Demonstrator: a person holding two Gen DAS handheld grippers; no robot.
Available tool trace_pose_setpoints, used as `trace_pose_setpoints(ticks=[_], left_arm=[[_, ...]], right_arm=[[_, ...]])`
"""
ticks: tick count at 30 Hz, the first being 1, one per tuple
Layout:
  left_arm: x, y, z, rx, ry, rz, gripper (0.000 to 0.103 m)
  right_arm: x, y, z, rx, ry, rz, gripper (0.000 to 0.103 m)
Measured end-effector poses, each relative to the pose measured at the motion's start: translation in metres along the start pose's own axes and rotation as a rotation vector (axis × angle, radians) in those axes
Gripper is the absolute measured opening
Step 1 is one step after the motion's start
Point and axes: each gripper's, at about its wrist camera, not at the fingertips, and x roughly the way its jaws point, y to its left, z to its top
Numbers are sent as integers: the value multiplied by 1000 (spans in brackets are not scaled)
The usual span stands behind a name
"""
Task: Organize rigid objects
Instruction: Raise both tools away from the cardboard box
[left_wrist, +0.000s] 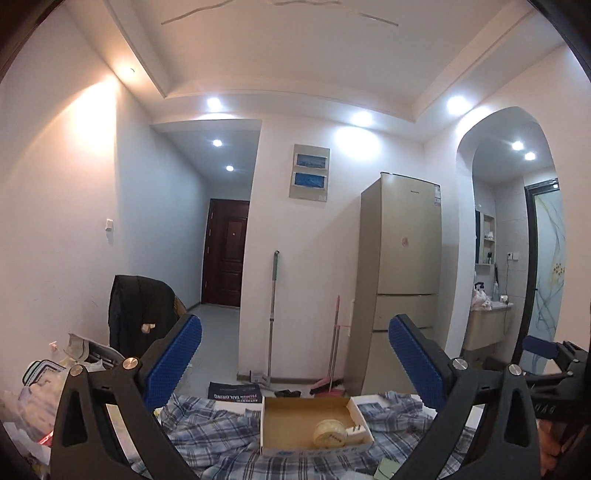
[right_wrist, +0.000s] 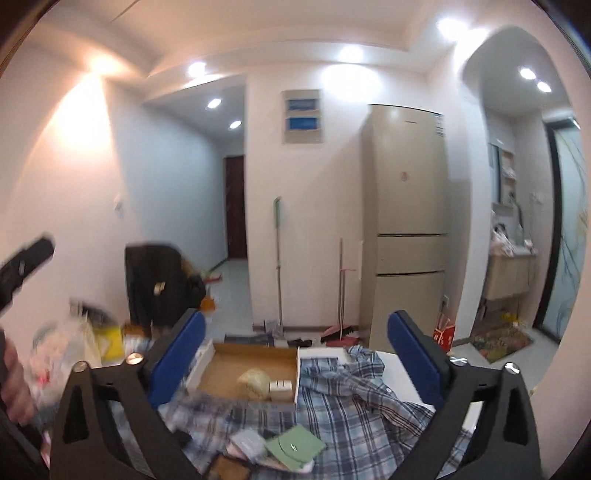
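An open cardboard box (left_wrist: 295, 417) lies on a blue plaid shirt (left_wrist: 214, 435). In it sit a round pale tape roll (left_wrist: 330, 432) and a white plug adapter (left_wrist: 357, 434). My left gripper (left_wrist: 294, 363) is open and empty, held above and short of the box. In the right wrist view the box (right_wrist: 236, 363) holds the roll (right_wrist: 254, 382) and the adapter (right_wrist: 280, 388). My right gripper (right_wrist: 296, 360) is open and empty above the shirt (right_wrist: 351, 406). A green card (right_wrist: 295, 446) and a small packet (right_wrist: 246, 443) lie on the shirt in front.
Bags and clutter (left_wrist: 40, 387) pile at the left. A dark jacket hangs on a chair (left_wrist: 140, 321). A fridge (left_wrist: 402, 280), a mop (left_wrist: 272, 314) and a broom (left_wrist: 334, 354) stand beyond. My right gripper shows at the left wrist view's right edge (left_wrist: 554, 358).
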Motion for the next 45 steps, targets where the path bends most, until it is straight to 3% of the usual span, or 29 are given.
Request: trace_pose_setpoints(ticks=[4, 8, 11, 13, 20, 23, 28, 31, 39, 45], left_arm=[[-16, 2, -15, -8, -33, -29, 103], [-30, 6, -34, -20, -43, 23, 103], [-35, 12, -50, -32, -59, 64, 103], [-39, 17, -60, -49, -53, 44, 103], [-27, 30, -90, -123, 72, 30, 103], [-15, 28, -99, -67, 154, 21, 103], [0, 22, -108, -30, 257, 27, 103], [2, 22, -105, -56, 269, 16, 103], [19, 12, -100, 3, 259, 16, 103], [43, 17, -117, -6, 331, 18, 103]], right_arm=[[0, 4, -23, 28, 19, -5, 101], [-10, -4, -42, 86, -5, 49, 102], [-10, -3, -57, 66, 25, 10, 102], [-9, -2, -71, 48, 51, -45, 102], [-12, -3, -99, 22, 36, -123, 102], [-6, -4, -107, 22, 59, -156, 102], [-1, -10, -108, 101, 92, -74, 102], [-3, -12, -104, 127, 82, -71, 102], [1, -15, -102, 188, 83, -70, 102], [16, -16, -105, 222, 124, -52, 102]])
